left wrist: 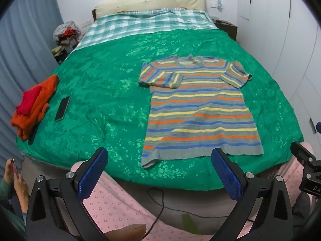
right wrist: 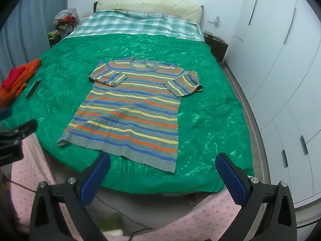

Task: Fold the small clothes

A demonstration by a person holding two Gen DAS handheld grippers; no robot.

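A striped short-sleeved knit top (left wrist: 198,108) lies flat on the green bedspread (left wrist: 100,84), collar far, hem near the bed's front edge. It also shows in the right wrist view (right wrist: 132,110). My left gripper (left wrist: 159,158) is open and empty, hovering at the front edge just before the hem's left part. My right gripper (right wrist: 163,161) is open and empty, just before the hem's right corner. The right gripper's body shows at the right edge of the left wrist view (left wrist: 307,166). The left gripper's body shows at the left edge of the right wrist view (right wrist: 14,138).
A pile of orange and red clothes (left wrist: 33,104) and a black phone (left wrist: 62,108) lie at the bed's left side. A checked sheet (left wrist: 148,22) and a pillow (left wrist: 152,0) are at the far end. A white wardrobe (right wrist: 280,70) stands right. A black cable (left wrist: 160,206) runs below.
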